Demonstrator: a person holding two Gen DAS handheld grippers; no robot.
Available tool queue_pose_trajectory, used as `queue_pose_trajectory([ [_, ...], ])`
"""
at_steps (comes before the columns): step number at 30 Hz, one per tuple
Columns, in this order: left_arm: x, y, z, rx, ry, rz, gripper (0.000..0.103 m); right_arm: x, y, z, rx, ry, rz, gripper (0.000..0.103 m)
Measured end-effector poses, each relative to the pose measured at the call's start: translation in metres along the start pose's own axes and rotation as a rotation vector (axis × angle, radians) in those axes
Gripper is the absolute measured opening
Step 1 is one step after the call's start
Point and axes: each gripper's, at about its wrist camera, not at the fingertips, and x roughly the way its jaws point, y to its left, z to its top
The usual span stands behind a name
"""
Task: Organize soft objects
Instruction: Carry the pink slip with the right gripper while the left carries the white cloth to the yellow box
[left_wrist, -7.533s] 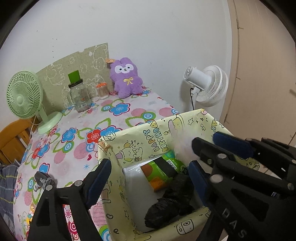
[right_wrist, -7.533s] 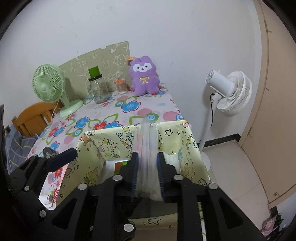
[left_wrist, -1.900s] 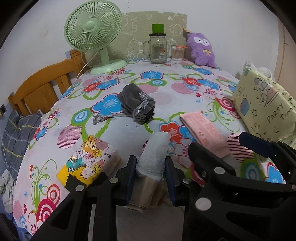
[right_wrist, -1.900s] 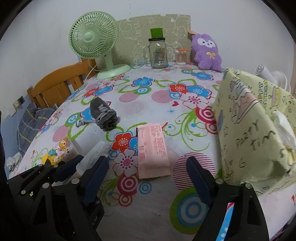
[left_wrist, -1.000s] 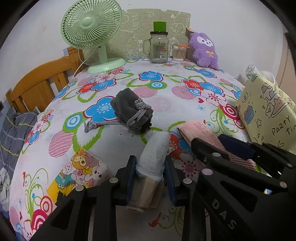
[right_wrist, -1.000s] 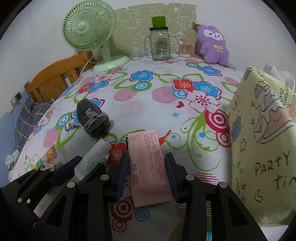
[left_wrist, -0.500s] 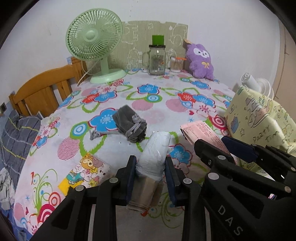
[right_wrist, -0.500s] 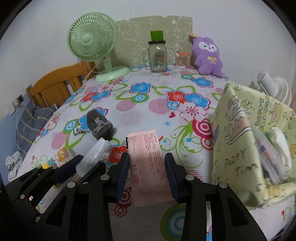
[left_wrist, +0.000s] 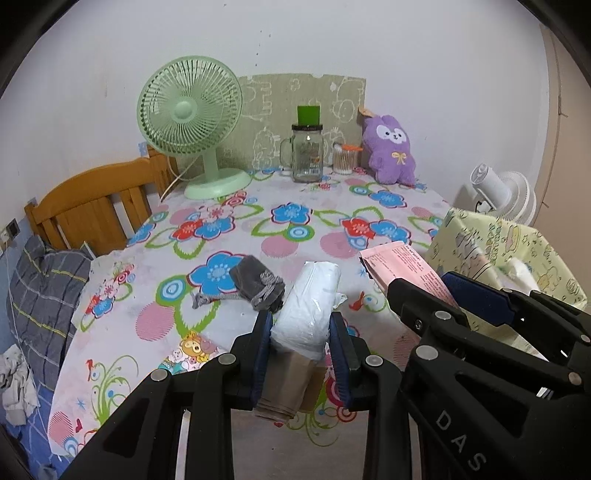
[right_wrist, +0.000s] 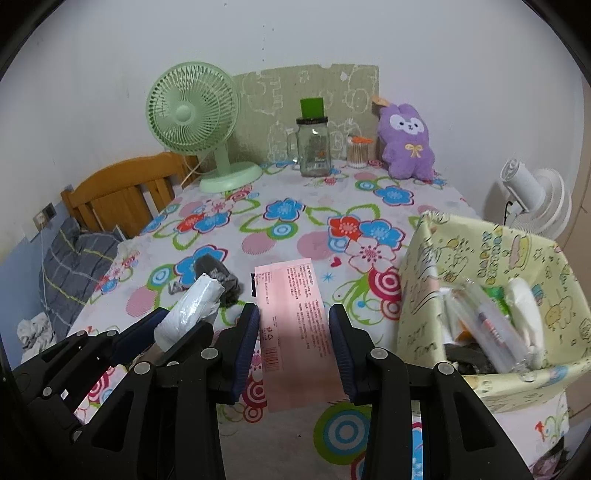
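"DAS" on right gripper

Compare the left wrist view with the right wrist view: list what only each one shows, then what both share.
Only the left wrist view: the cartoon-print yellow pack lying on the table beside the left gripper, and the tan end under the white wrapped bundle.

Only the right wrist view: the inside of the yellow fabric bin, with packets standing in it.

Both: the bundle clamped in the left gripper, the pink packet held in the right gripper, the grey pouch, green fan, glass jar and purple plush.
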Motion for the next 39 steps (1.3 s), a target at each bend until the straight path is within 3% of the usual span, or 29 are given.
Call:
queue_pose_trajectory([
  [20, -0.033, -0.018, 0.028, 0.009, -0.063, 0.007, 0.030, -0.039, -0.010, 0.027, -0.019, -0.068, 0.005, 0.043],
  [39, -0.035, -0.076, 0.040, 0.036, -0.097, -0.032, 0.030, -0.060, -0.061, 0.032, -0.013, -0.106, -0.019, 0.043],
])
